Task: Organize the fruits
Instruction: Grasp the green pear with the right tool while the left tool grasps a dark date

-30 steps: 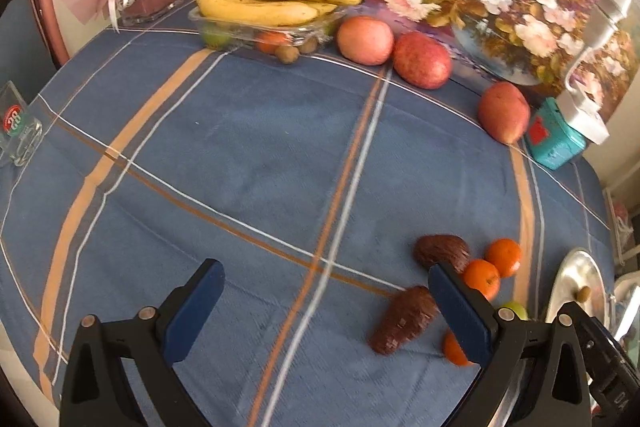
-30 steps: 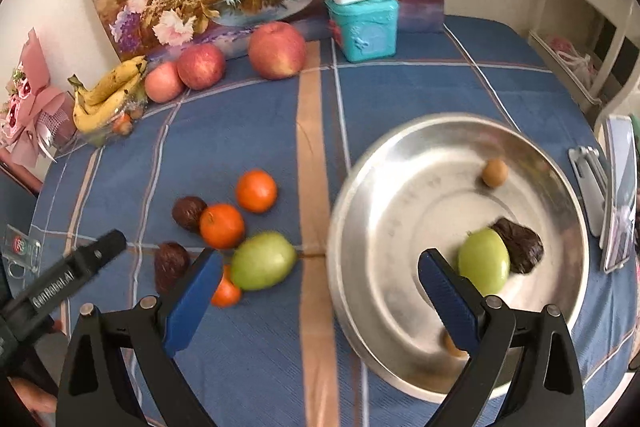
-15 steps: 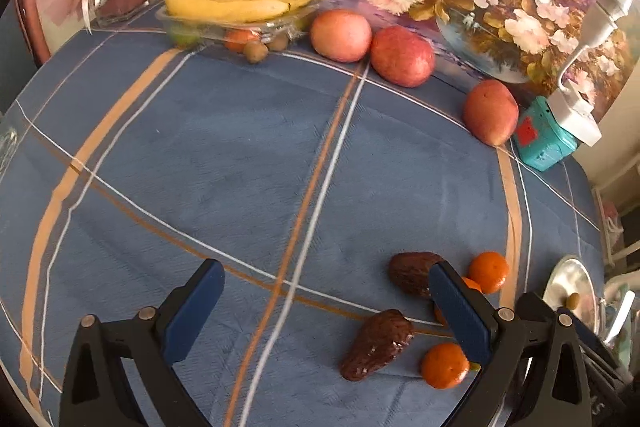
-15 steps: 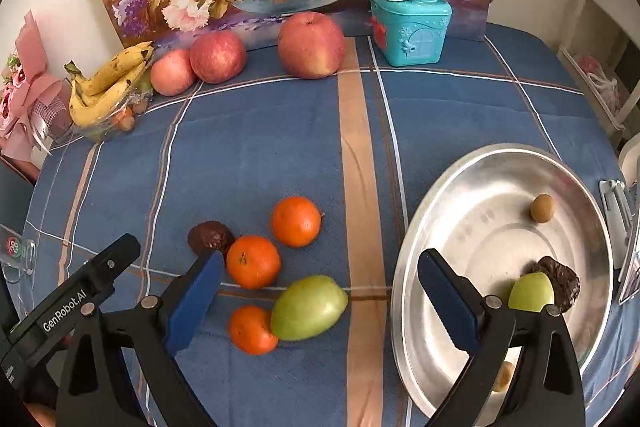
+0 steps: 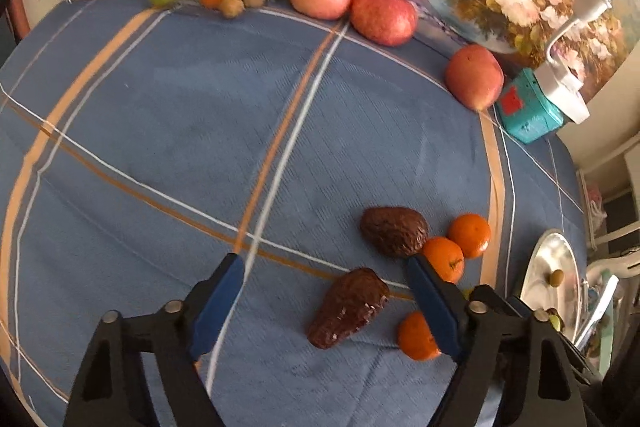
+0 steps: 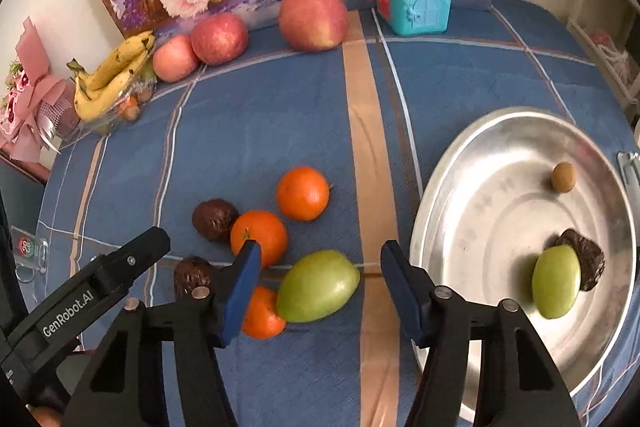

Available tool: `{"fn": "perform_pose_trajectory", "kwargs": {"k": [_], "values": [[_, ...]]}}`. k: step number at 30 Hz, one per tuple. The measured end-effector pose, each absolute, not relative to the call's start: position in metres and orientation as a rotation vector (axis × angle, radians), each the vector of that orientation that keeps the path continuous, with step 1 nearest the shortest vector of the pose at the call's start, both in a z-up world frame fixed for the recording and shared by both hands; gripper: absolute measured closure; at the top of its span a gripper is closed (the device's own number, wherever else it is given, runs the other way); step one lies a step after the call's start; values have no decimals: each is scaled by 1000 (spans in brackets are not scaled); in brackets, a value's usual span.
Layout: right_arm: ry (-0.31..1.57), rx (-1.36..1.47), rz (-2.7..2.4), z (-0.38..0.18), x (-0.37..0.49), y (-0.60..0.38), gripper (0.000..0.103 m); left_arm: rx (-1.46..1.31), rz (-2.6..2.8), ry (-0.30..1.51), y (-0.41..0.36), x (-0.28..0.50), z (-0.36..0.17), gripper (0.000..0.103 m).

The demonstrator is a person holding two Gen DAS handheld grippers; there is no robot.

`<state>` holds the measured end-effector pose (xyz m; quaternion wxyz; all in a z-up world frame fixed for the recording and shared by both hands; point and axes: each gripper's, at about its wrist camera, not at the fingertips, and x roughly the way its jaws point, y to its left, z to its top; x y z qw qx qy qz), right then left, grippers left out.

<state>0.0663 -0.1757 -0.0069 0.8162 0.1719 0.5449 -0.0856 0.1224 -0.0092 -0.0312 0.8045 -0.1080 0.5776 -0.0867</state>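
Right wrist view, smooth oval green fruit [image 6: 318, 287], orange tangerines [image 6: 303, 193] beside

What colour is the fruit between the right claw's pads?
Green fruit, clearest in the right wrist view.

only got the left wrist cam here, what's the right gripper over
observer: The right gripper straddles a green fruit lying on the cloth. Its jaws have just been closing, and the pads are not yet touching it.
operator: whats in the plate, i see it edge on
observer: The plate holds a second green fruit lying against a dark wrinkled fruit.
operator: room left in it
observer: Yes, the middle and the side nearest the gripper are bare metal.
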Motion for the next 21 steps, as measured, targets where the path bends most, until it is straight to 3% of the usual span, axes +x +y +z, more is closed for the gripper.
{"fn": "perform_pose_trajectory", "kwargs": {"k": [6,8,13,17,21], "values": [[1195,370,-185,-17,66,-176,45,-215,-188,1264,-15,121,-38,24],[1198,369,-190,-17,66,-177,46,-200,-197,1281,-19,120,-41,33],[1203,364,-191,-18,66,-176,46,-226,-216,1295,-20,119,-45,44],[1208,375,-179,-19,66,-175,47,-232,-254,1294,-28,119,-43,63],[1225,403,-169,-24,65,-176,47,-220,-253,1286,-33,119,-41,64]]}}
